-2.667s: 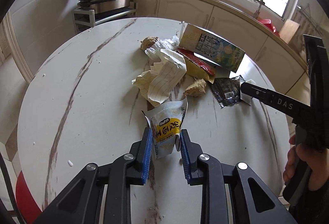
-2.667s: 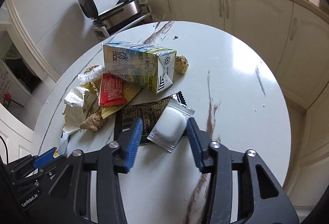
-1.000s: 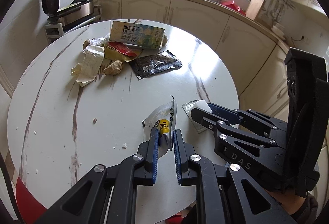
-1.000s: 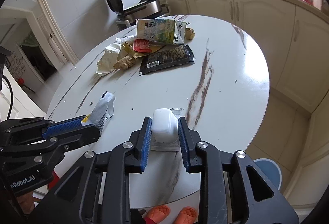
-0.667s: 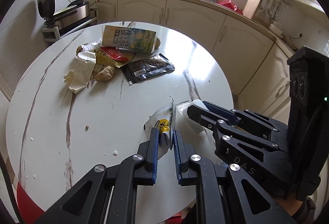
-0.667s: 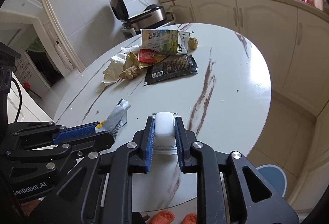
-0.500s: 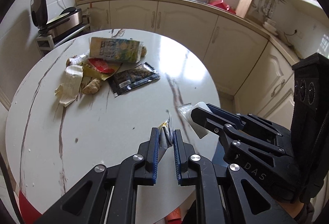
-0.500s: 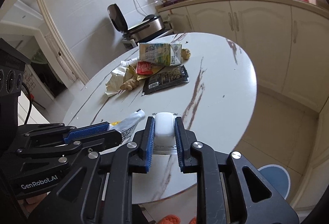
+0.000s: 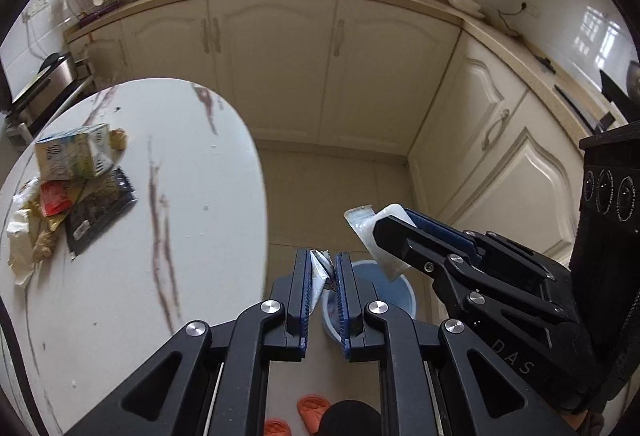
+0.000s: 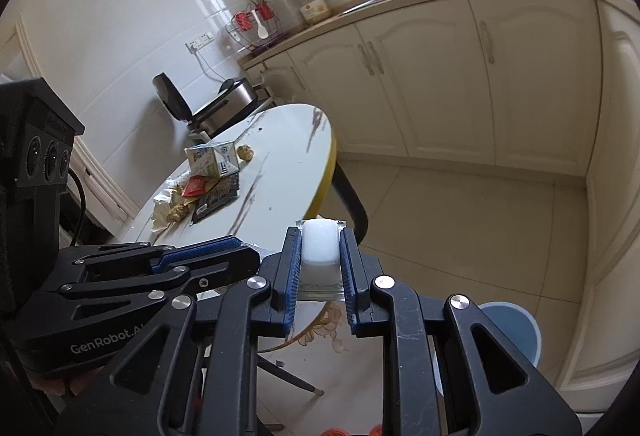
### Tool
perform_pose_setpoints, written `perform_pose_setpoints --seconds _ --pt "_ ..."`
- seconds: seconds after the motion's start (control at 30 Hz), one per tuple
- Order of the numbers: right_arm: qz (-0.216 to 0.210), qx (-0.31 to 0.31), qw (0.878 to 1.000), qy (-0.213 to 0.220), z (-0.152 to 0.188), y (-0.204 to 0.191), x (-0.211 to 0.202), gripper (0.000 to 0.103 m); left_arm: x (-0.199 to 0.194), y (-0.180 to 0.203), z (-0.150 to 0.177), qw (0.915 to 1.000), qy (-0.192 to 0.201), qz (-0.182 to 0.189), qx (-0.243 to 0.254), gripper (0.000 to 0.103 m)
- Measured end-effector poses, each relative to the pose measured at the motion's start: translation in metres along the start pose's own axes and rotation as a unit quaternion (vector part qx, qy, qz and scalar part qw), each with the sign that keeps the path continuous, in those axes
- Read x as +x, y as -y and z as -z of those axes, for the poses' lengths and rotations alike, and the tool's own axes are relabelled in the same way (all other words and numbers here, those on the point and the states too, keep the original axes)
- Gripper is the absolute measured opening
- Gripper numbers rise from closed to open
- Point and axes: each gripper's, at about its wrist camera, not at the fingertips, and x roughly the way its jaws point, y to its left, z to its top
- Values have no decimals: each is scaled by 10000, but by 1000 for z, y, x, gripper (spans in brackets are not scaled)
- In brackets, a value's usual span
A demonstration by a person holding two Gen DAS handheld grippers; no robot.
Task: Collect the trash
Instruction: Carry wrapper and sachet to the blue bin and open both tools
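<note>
A: What takes up most of the room?

B: The cream kitchen cabinets (image 9: 276,48) along the far wall, then the round white tabletop (image 9: 192,196) with brown veins, off to the left in the left wrist view. Its yellow rim and dark leg show in the right wrist view.

A: And on the floor?

B: A blue bin (image 9: 394,290) stands on the beige tiles just past the tabletop's edge. In the left wrist view it sits right behind the tips of the left gripper (image 9: 323,268). Orange slippers (image 9: 314,406) lie nearer the camera.

A: What is left on the tabletop?

B: A pile at its far side: a drink carton (image 9: 72,156) lying down, a dark foil wrapper (image 9: 98,210) beside it, a red packet (image 9: 54,198), crumpled paper (image 9: 18,236) and brownish lumps I cannot name.

A: The grippers?

B: Both are off the tabletop, over the floor. The left gripper's fingers are clamped on a crumpled silver snack bag (image 9: 322,264). The right gripper (image 10: 320,248) has its fingers closed tight on a clear pouch with a white block inside (image 10: 319,246). In the left wrist view that pouch pokes out beyond the right gripper's tip, above and to the right of the bin.

A: Anything between them and the bin?

B: Only the grippers' own black frames; the right one crosses close beside the left, and the left one hides part of the bin's rim.
</note>
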Motion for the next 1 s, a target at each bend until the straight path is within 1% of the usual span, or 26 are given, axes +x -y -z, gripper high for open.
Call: perform_pose_setpoints --seconds 0.03,0.07,0.17,0.2,0.23,0.27,0.33,0.4,0.43,0.47,0.57,0.67,0.77,0.83,0.9,1.0 --pt "73 21 10000 -10 1 6 -2 18 8 10 -2 9999 -41 25 117 7" --pt "227 70 9997 -1 3 16 -5 18 15 20 -5 9997 -58 30 216 7" --pt "457 290 9985 31 9 47 -17 18 47 43 -16 9988 -215 323 315 8" --pt "566 353 9978 33 11 56 -20 18 58 50 -18 9983 -274 369 352 8" --pt "683 383 9969 12 13 65 -22 18 70 56 -21 9978 -339 383 420 8" --pt "795 438 9959 4 15 75 -26 18 80 64 -22 9972 -401 393 493 10" --pt "906 600 9941 -44 19 95 -28 18 101 71 -26 9963 -478 418 576 12" --pt "1036 719 9920 -86 22 112 -29 18 118 77 -30 9958 -511 421 625 20" --pt "1059 784 9912 -118 24 119 -27 18 126 79 -30 9954 -559 435 639 31" --pt "1089 835 9904 -150 26 125 -26 18 132 81 -29 9950 -601 458 650 40" --pt "1140 951 9885 -269 32 141 -20 18 145 82 -29 9949 -613 364 708 42" --pt "1204 1066 9863 -354 38 151 -12 20 150 81 -29 9955 -632 281 652 43" --pt "1255 1181 9843 -378 41 156 -7 25 145 74 -28 9966 -514 31 648 47" --pt "1233 1184 9846 -368 42 156 -7 30 138 69 -27 9971 -409 -80 645 50" --pt "1281 1105 9850 -327 40 149 -12 36 129 65 -28 9976 -273 -183 611 51" --pt "1250 942 9874 -215 34 129 -21 43 103 56 -19 9978 37 -371 554 55"
